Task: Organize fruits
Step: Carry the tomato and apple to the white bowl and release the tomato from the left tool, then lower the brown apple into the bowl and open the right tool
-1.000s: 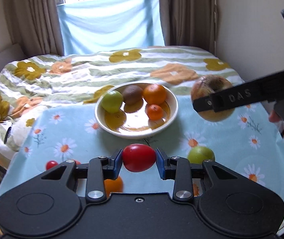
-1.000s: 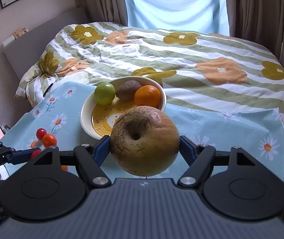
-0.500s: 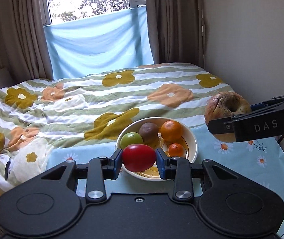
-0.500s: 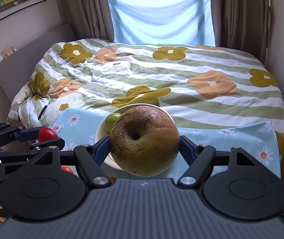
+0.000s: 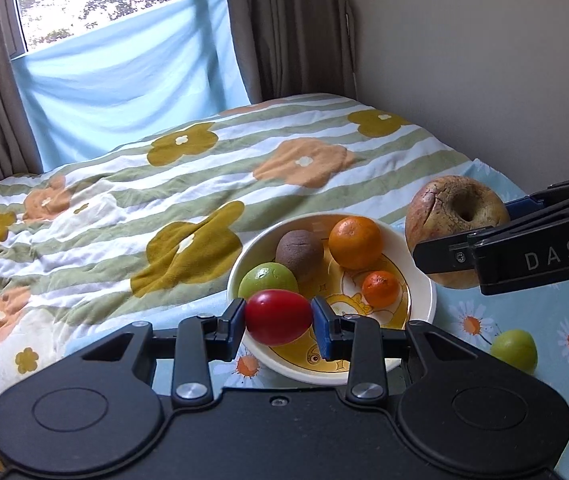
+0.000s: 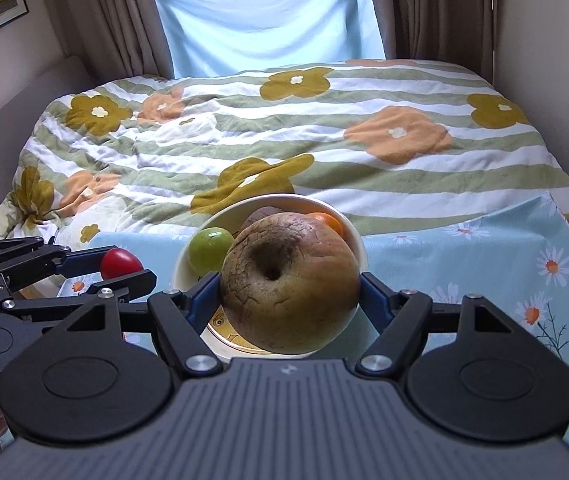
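Gripping a small red tomato [image 5: 278,317] in my left gripper [image 5: 278,322], I had it hanging right over the near rim of the white bowl [image 5: 424,280], fingers closed tight on its sides. My right gripper [image 6: 290,286] had its fingers clamped around a big wrinkled brownish apple [image 6: 290,280], held up beside the bowl's right edge. Inside the bowl sat a green fruit [image 5: 268,280], a kiwi [image 5: 299,250], an orange [image 5: 355,242] and a little mandarin [image 5: 381,289]. Another green fruit [image 5: 513,350] lay out on the daisy cloth [image 5: 564,320], with the flowery bedspread [image 5: 164,208] behind everything.
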### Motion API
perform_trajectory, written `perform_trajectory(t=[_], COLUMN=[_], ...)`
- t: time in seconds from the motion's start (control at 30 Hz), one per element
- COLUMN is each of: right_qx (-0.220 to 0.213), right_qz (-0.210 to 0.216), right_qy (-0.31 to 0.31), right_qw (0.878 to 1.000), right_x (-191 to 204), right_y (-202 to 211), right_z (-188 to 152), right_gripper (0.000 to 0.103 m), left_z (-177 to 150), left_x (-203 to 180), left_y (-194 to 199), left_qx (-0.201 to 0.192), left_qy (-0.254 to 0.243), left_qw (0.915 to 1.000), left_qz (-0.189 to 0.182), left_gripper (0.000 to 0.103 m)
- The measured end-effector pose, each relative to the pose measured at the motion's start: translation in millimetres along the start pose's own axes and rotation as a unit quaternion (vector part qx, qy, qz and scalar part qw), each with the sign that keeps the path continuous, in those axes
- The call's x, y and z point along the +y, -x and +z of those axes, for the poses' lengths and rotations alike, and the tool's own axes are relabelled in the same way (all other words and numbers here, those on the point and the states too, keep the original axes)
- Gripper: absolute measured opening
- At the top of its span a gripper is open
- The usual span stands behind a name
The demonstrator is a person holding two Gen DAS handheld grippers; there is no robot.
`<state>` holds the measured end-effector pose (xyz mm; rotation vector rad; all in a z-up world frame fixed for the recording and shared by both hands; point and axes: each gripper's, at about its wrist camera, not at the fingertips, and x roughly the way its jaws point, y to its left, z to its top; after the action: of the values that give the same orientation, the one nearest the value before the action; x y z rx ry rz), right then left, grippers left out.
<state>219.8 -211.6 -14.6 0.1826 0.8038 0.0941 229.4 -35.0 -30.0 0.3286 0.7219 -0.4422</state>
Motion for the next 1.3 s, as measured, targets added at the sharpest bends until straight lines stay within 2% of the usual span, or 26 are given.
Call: perform_trajectory(t=[0.3,0.5,0.53,0.57,0.6,0.63,0.67,0.9,1.3], right_qx=[0.017,0.021,0.020,0.020,0.019,0.018,0.018,0.017,0.043], right_qz=[-0.028,-0.041,-0.043,-0.044,-0.046,-0.047,-0.048,-0.050,-0.028], right_qy=[-0.031,-0.043,-0.044,-0.045,-0.047,-0.048,-0.050,-0.043,0.011], right_qw=[0.999,0.998,0.998,0.998,0.998,0.998,0.997,0.998,0.999], right_x=[-5,-12,-13,-14,-14,-15,-16,-14,22], right_y=[-30,-35,-36,-36,-37,-36,-36,-32,-55], right_z=[-5,-6,-5,-6,-6,-6,-5,-3,-14], right_gripper=[0.089,0.089,0.089,0.089,0.089,0.089,0.089,0.089,0.089], left_z=[-10,-13,-14,-14,-14,-14,-14,-17,-34], left_x=[-3,-10,-10,-10,-10,-10,-10,3,43], left_y=[-50,-67,-69,-71,-70,-68,-65,-39,7], left_qx=[0.038,0.050,0.050,0.049,0.046,0.041,0.033,0.020,-0.001], left_qy=[-0.037,-0.050,-0.051,-0.052,-0.052,-0.052,-0.053,-0.052,0.022], left_qw=[0.9975,0.9958,0.9957,0.9956,0.9956,0.9958,0.9960,0.9972,0.9998], left_qz=[-0.047,-0.059,-0.058,-0.060,-0.062,-0.064,-0.064,-0.051,-0.001], left_gripper=[0.039,0.040,0.041,0.053,0.062,0.078,0.084,0.084,0.089])
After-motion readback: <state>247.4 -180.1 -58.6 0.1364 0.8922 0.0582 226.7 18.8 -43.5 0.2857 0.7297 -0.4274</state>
